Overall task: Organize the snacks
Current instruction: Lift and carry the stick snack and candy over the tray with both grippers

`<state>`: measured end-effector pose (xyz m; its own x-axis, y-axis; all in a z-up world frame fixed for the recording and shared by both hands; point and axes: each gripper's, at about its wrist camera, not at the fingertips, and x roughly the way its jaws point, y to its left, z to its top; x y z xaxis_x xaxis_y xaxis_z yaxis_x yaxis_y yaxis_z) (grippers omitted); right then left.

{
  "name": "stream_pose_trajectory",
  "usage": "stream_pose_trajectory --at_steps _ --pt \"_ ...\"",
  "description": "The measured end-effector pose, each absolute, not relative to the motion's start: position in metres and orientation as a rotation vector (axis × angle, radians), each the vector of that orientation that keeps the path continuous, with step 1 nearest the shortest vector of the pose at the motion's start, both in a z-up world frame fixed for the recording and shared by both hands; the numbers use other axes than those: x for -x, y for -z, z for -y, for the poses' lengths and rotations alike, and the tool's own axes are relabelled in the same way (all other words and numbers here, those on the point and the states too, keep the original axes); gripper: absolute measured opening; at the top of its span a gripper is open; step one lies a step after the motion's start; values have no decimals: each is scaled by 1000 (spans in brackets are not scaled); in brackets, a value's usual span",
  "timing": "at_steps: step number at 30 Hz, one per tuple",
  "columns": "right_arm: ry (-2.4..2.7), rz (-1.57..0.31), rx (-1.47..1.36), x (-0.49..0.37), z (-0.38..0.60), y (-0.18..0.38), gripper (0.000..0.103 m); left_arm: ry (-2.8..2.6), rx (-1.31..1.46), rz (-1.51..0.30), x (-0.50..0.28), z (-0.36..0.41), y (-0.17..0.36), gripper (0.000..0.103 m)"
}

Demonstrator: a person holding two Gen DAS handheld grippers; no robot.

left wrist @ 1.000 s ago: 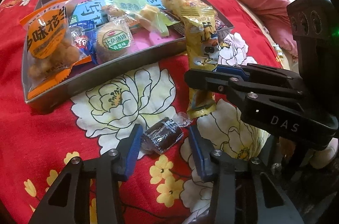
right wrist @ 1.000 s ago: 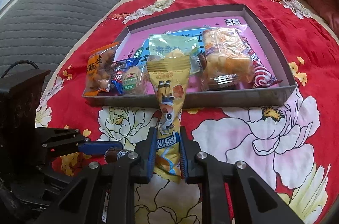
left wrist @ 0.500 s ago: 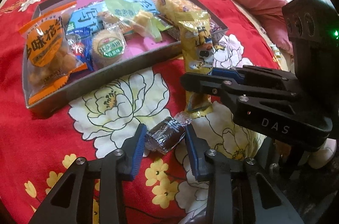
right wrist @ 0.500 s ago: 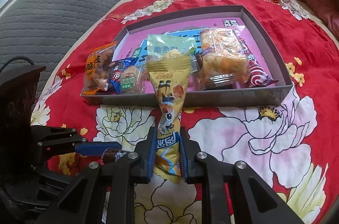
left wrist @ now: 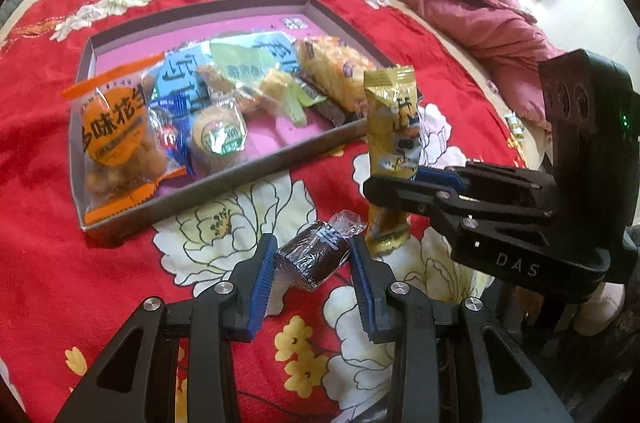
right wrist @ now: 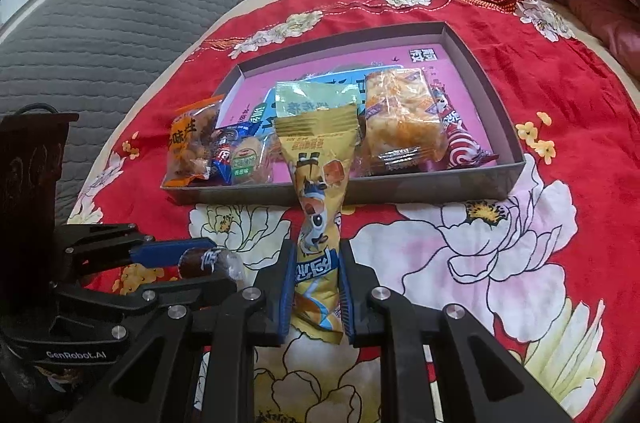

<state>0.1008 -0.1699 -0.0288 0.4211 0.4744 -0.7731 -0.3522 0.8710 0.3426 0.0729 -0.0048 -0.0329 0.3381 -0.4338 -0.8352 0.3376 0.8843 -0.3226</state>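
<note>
You are gripping a brown wrapped snack (left wrist: 314, 255) in the left gripper (left wrist: 314, 265) and a yellow packet (right wrist: 318, 223) in the right gripper (right wrist: 316, 297), fingers clamped, both above the red bedspread (left wrist: 48, 247), needing carrying into the tray (left wrist: 260, 171).

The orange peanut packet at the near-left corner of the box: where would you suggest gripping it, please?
Grip the orange peanut packet by its flat sealed top edge, coming from above. That edge stands clear over the box floor, while the bulging middle is wide and blue-wrapped sweets crowd its right side.
</note>
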Motion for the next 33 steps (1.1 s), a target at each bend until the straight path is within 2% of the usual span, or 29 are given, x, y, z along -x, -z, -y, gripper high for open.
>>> stream_pose_trajectory --at_steps 33 --pt "-535 -881 -198 -92 192 -6 20 340 180 -1028 -83 2 -3 38"
